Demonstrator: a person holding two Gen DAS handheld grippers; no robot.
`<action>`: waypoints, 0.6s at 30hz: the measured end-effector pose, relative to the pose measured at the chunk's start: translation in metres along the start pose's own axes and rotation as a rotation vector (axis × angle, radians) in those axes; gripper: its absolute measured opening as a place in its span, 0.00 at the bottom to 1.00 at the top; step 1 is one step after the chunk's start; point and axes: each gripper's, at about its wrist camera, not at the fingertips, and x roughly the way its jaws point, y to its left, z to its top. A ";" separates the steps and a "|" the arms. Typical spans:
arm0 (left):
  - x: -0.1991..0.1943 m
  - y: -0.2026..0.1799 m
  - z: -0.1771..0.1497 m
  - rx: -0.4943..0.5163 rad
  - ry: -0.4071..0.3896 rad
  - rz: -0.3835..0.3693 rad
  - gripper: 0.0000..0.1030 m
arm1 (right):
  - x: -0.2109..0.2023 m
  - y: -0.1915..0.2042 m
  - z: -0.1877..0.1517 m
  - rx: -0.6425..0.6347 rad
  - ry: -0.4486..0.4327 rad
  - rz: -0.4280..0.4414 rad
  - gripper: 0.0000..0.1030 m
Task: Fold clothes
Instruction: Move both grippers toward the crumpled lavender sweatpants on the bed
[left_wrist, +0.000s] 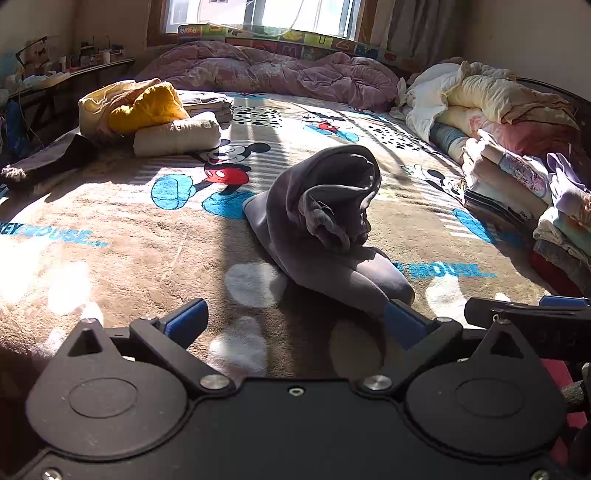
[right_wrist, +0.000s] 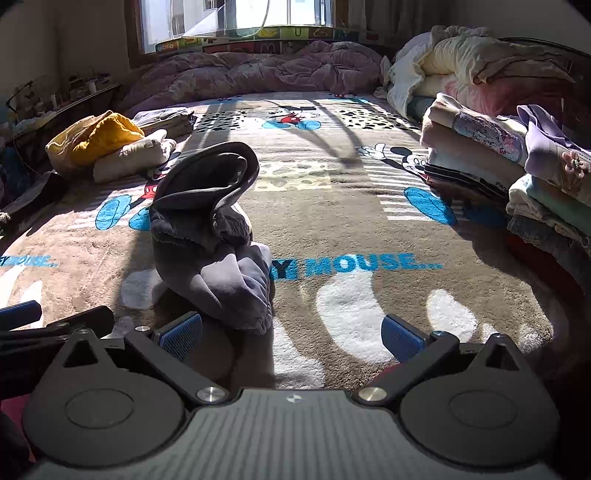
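Hovering both claws, left claw (left_wrist: 295, 325) and right claw (right_wrist: 291, 334), spread wide and empty over the bed (right_wrist: 369, 221). Grey garment (left_wrist: 325, 218) sits crumpled mid-bed, unfolded; folded stacks (right_wrist: 517, 173) along the right look done.

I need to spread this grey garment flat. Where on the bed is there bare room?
Bare blanket lies right of the grey garment, up to the folded stack. Crowded: the yellow pile far left and the pink quilt by the window.

The grey garment (left_wrist: 325, 218) looked like soft matt fleece; the blanket (left_wrist: 122, 266) beneath was plush, fuzzy pile.
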 end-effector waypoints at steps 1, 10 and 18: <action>0.000 0.000 0.000 0.000 0.000 0.000 1.00 | 0.000 0.000 0.000 0.000 -0.001 0.000 0.99; -0.002 0.001 -0.001 -0.005 -0.003 0.001 1.00 | -0.002 0.001 -0.001 -0.003 -0.008 0.001 0.99; -0.003 0.003 0.000 -0.007 -0.007 -0.001 1.00 | -0.004 0.003 0.000 -0.006 -0.014 -0.003 0.99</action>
